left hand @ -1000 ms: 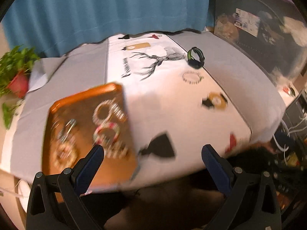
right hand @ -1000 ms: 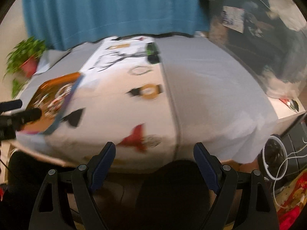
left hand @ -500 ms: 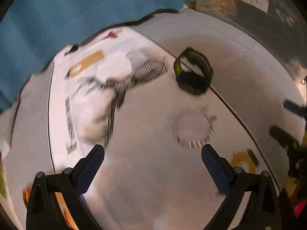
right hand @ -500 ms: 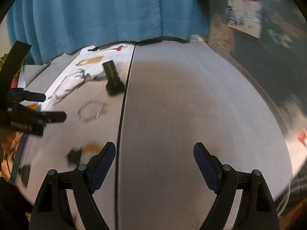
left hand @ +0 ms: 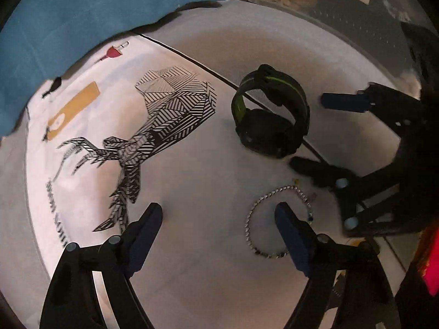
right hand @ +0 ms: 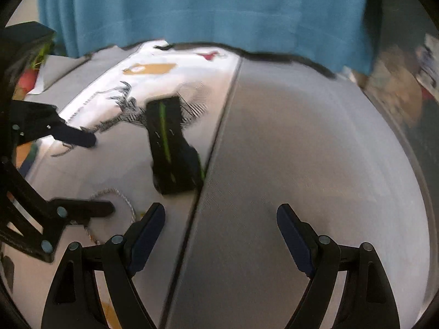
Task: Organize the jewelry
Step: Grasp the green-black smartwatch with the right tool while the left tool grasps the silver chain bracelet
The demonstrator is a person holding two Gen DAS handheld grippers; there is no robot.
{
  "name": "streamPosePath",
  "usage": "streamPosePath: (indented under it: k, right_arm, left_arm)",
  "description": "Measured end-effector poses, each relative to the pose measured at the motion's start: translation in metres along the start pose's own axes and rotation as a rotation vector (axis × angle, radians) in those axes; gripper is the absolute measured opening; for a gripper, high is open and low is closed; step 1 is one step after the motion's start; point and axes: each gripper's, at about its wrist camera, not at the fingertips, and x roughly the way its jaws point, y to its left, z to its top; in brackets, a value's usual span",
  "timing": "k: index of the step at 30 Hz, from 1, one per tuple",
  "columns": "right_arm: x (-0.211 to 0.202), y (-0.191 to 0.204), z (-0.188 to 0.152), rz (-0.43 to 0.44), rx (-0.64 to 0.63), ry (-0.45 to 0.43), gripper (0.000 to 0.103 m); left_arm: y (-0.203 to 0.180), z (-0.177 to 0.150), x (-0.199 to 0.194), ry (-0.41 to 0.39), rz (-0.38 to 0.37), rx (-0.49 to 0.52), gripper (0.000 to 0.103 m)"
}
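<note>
A thin beaded bracelet (left hand: 248, 226) lies in a ring on the white printed cloth. My left gripper (left hand: 218, 213) hangs close over it. Its jaws are closing, with the ring's left arc between them and the right finger inside the ring; no pad presses on it. A black watch with a green stripe (left hand: 270, 120) stands just beyond. In the right wrist view the watch (right hand: 170, 148) and bracelet (right hand: 123, 197) lie left of my open right gripper (right hand: 221, 213), which hovers over bare grey cloth. The left gripper (right hand: 100, 175) shows there too.
The white cloth carries a black deer print (left hand: 164, 115) and joins grey tablecloth (right hand: 301, 150) at a dark seam. A teal curtain (right hand: 192, 13) hangs behind the table. A potted plant (right hand: 27, 78) stands far left. The right gripper (left hand: 308, 131) reaches in beside the watch.
Both grippers have moved from the table's front edge to the watch and bracelet and lowered. The orange tray has left the left wrist view. The left jaws have narrowed.
</note>
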Motion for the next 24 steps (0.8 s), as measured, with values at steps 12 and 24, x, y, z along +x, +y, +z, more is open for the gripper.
streamPosePath:
  k: [12,24]
  right_arm:
    - [0.007,0.009,0.013,0.108,-0.039,-0.013,0.043]
    - [-0.064,0.002,-0.025,-0.018,0.089,-0.071,0.043]
  left_arm:
    - [-0.034,-0.001,-0.006,-0.013,-0.197,0.116,0.001]
    - [-0.010,-0.042,-0.071,-0.112,-0.116,-0.052,0.001]
